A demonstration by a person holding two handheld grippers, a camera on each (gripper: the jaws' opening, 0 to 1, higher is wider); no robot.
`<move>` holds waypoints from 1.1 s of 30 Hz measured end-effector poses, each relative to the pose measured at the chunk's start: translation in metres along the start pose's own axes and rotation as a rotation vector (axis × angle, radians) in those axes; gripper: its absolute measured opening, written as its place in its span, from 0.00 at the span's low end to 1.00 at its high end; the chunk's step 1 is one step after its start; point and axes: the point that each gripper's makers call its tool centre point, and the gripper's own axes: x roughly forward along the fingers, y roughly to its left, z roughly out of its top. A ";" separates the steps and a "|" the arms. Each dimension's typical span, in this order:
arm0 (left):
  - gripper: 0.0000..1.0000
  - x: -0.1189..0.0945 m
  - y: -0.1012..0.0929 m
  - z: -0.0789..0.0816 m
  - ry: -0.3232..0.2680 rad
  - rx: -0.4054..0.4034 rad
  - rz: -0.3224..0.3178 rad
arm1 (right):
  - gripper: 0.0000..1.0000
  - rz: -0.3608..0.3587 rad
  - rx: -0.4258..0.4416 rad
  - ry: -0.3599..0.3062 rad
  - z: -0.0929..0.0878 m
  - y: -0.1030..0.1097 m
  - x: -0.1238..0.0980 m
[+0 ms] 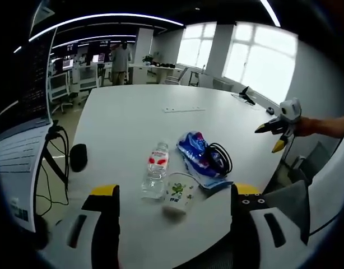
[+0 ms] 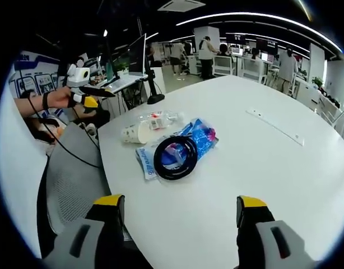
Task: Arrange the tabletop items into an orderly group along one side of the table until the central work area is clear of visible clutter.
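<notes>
I'm at the start: both my tongs, left (image 1: 176, 196) and right (image 2: 180, 208), stand wide and empty above the bench (image 1: 133, 120). Bottle (image 1: 155, 171), cup (image 1: 180, 193), blue packet (image 1: 195, 154) and cable coil (image 2: 175, 157) cluster near the edge; next I'd grip one and line them up.

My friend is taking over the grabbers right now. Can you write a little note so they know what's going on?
Left gripper: open, holding nothing, above the table's near edge.
Right gripper: open, holding nothing, over the table.
Things: bottle lying on its side, paper cup tipped over beside it, blue bag with a coiled black cable resting on it. All are bunched near the table edge by the grey chair.
Done: nothing is gripped yet.
Left: line these things up neatly along one side.
</notes>
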 end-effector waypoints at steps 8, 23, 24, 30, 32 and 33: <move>0.81 0.004 0.009 0.000 -0.011 -0.024 0.006 | 0.83 0.000 0.009 -0.001 0.000 0.001 0.001; 0.80 0.019 0.008 0.000 0.007 -0.007 -0.006 | 0.82 0.013 0.018 0.007 -0.007 0.007 0.003; 0.80 0.020 0.007 0.000 0.009 -0.006 -0.007 | 0.82 0.013 0.018 0.005 -0.007 0.007 0.003; 0.78 0.025 0.011 0.004 -0.008 -0.052 0.008 | 0.82 0.012 0.026 -0.014 -0.005 0.009 0.003; 0.77 0.025 0.012 0.006 -0.014 -0.066 0.020 | 0.82 0.011 0.028 -0.017 -0.005 0.010 0.003; 0.77 0.027 0.014 0.006 -0.015 -0.074 0.029 | 0.81 0.011 0.031 -0.018 -0.005 0.010 0.002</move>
